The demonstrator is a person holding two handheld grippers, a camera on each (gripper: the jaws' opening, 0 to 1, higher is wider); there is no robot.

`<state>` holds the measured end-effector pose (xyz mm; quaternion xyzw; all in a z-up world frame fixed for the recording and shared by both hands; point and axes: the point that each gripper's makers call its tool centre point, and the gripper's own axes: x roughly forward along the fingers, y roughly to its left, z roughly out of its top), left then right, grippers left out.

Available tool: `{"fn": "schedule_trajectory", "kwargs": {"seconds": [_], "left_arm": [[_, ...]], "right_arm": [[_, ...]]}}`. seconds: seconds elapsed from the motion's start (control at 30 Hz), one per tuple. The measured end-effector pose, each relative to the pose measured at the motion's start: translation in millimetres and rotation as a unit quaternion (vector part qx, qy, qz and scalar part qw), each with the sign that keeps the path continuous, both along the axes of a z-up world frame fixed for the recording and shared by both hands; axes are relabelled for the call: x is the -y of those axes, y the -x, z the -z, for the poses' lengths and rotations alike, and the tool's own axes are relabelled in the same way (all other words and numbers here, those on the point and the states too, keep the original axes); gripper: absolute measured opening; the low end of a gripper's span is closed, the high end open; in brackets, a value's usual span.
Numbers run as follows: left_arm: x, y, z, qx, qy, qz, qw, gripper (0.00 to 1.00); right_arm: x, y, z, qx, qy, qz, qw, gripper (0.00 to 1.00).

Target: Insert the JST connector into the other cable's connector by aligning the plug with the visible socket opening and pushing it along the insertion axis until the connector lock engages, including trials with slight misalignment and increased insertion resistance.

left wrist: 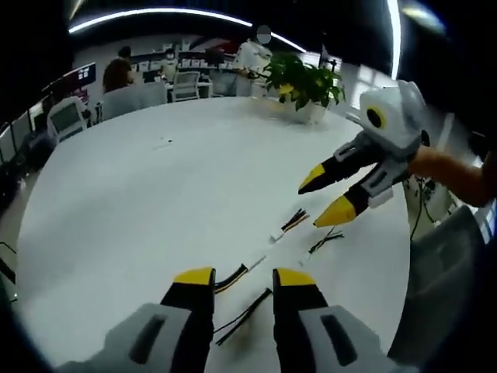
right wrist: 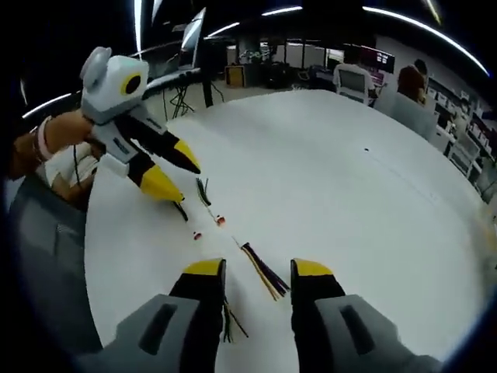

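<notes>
Left gripper view: left gripper (left wrist: 242, 277) at bottom centre, jaws apart, empty, above a cable (left wrist: 233, 277) lying on the white table (left wrist: 140, 202). A second cable (left wrist: 289, 225) lies centre right. Right gripper (left wrist: 326, 194) hovers upper right, jaws apart, empty. Right gripper view: a cable (right wrist: 264, 273) lies between the open jaws.

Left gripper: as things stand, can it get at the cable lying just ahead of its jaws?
Probably yes. The left gripper is open, and the cable lies flat on the white table just beyond its tips, nothing between. The right gripper hovers farther off, over other cables.
</notes>
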<state>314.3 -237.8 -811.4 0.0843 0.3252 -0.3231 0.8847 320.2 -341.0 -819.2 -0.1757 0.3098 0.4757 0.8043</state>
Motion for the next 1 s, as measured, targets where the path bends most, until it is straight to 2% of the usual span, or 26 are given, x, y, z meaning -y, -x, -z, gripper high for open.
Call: {"fn": "schedule_trajectory", "kwargs": {"seconds": [0.13, 0.2, 0.27, 0.33, 0.47, 0.6, 0.7, 0.83, 1.0], "left_arm": [[2.3, 0.0, 4.5, 0.016, -0.016, 0.039, 0.999, 0.23], [6.9, -0.8, 3.0, 0.032, -0.01, 0.062, 0.9975, 0.23], [11.6, -1.0, 0.8, 0.047, -0.006, 0.083, 0.9954, 0.17], [10.3, -1.6, 3.5, 0.038, -0.008, 0.078, 0.9962, 0.16], [10.3, -4.8, 7.3, 0.045, -0.015, 0.089, 0.9949, 0.14], [13.7, -3.7, 8.7, 0.058, -0.018, 0.118, 0.9911, 0.14], [13.5, -3.7, 10.7, 0.08, -0.037, 0.149, 0.9849, 0.14], [11.9, -5.2, 15.7, 0.074, -0.035, 0.154, 0.9847, 0.13], [15.0, -5.2, 24.8, 0.074, -0.039, 0.179, 0.9803, 0.12]], "right_arm": [[-3.2, -1.1, 3.9, 0.011, -0.002, -0.028, 0.9995, 0.26], [-3.4, -2.1, 7.4, 0.024, 0.008, -0.047, 0.9986, 0.25], [-5.2, -1.2, 9.1, 0.029, 0.009, -0.062, 0.9976, 0.24], [-8.5, 1.3, 10.5, 0.025, 0.005, -0.076, 0.9968, 0.23], [-13.6, 4.0, 12.4, 0.028, 0.0, -0.098, 0.9948, 0.19], [-17.9, 6.3, 14.3, 0.028, -0.005, -0.114, 0.9931, 0.16], [-20.5, 7.8, 16.4, 0.028, -0.008, -0.126, 0.9916, 0.13], [-22.0, 5.6, 21.7, 0.025, -0.007, -0.132, 0.991, 0.12], [-23.7, 3.0, 24.2, 0.024, -0.006, -0.14, 0.9899, 0.11]]}}
